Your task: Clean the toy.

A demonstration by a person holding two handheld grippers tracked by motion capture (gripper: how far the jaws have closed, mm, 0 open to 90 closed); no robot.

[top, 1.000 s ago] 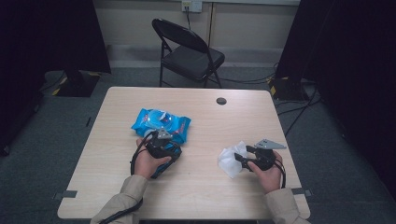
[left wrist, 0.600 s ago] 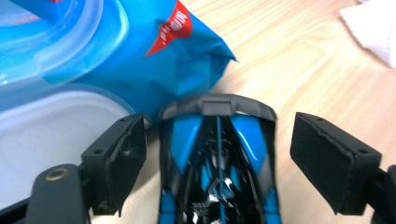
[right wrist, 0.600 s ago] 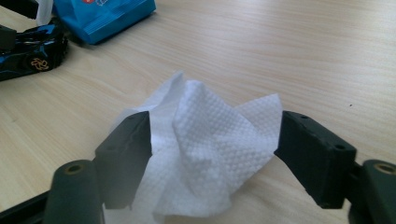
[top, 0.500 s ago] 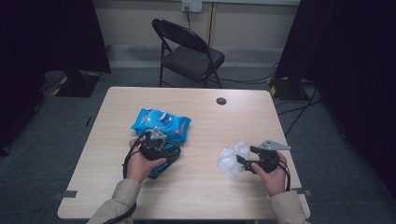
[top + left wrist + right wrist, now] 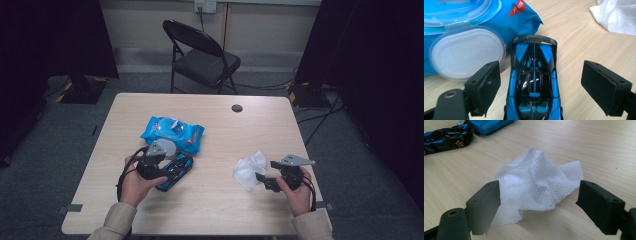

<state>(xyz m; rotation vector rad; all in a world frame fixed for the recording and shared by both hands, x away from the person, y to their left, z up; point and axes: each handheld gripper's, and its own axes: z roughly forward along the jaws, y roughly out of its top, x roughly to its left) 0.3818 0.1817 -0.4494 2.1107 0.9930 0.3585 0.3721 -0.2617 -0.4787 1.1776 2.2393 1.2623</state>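
Note:
A blue and black toy car [image 5: 534,82] lies on the wooden table [image 5: 225,135], its far end close to a blue wipes pack [image 5: 172,132] whose white lid [image 5: 466,53] hangs open. My left gripper [image 5: 170,172] is open. Its jaws have just been opening and stand on either side of the car [image 5: 176,170] without touching it. A crumpled white wipe [image 5: 536,185] rests on the table to the right. My right gripper [image 5: 539,191] is open too, its jaws just widened, with the wipe [image 5: 249,170] loose between them.
A black folding chair [image 5: 200,55] stands beyond the table's far edge. A small round black cap [image 5: 237,108] sits in the tabletop near that edge. Cables run over the floor at the right. Both forearms come in over the near edge.
My left hand has drawn back to the left and toward the person, away from the wipes pack, and the car now lies bare in front of it. The right hand has stayed put.

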